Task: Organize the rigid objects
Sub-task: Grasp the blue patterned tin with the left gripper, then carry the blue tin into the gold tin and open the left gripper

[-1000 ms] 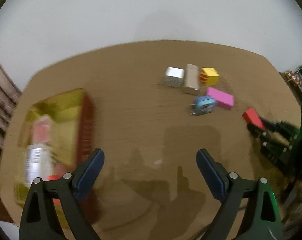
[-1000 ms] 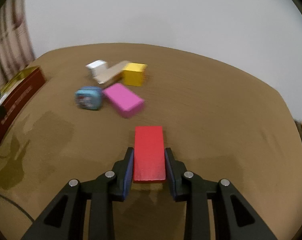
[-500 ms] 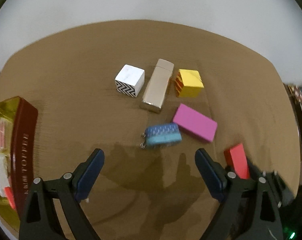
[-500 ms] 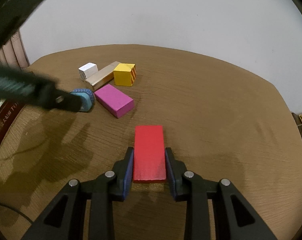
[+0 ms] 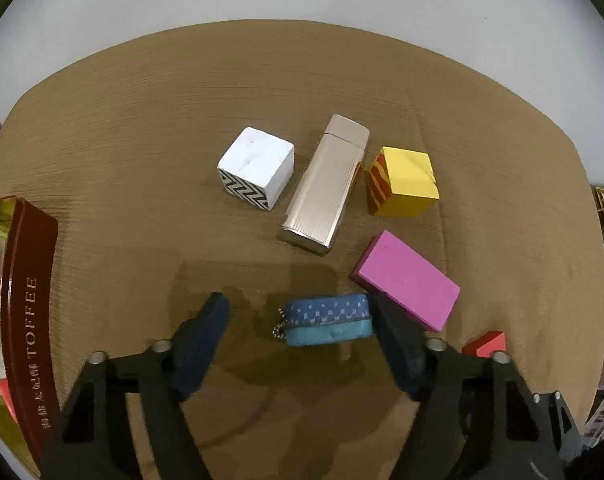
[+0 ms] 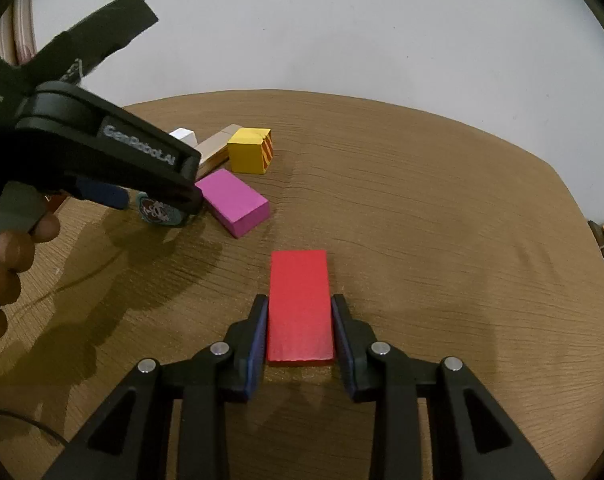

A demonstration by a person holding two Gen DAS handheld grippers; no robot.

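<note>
My left gripper is open, its jaws straddling a small blue zip case that lies on the brown table; the right finger is close to the case's end. Beyond lie a pink block, a gold rectangular box, a white cube with a zigzag side and a yellow cube. My right gripper is shut on a red block held low over the table. The left gripper also shows in the right wrist view, over the blue case.
A dark red toffee tin with a gold inside holds several items at the table's left edge. The red block's corner shows at the lower right of the left wrist view. The pink block lies just right of the case.
My left gripper has swung right from the tin and come down around the blue case. My right gripper has stayed still, holding the red block.
</note>
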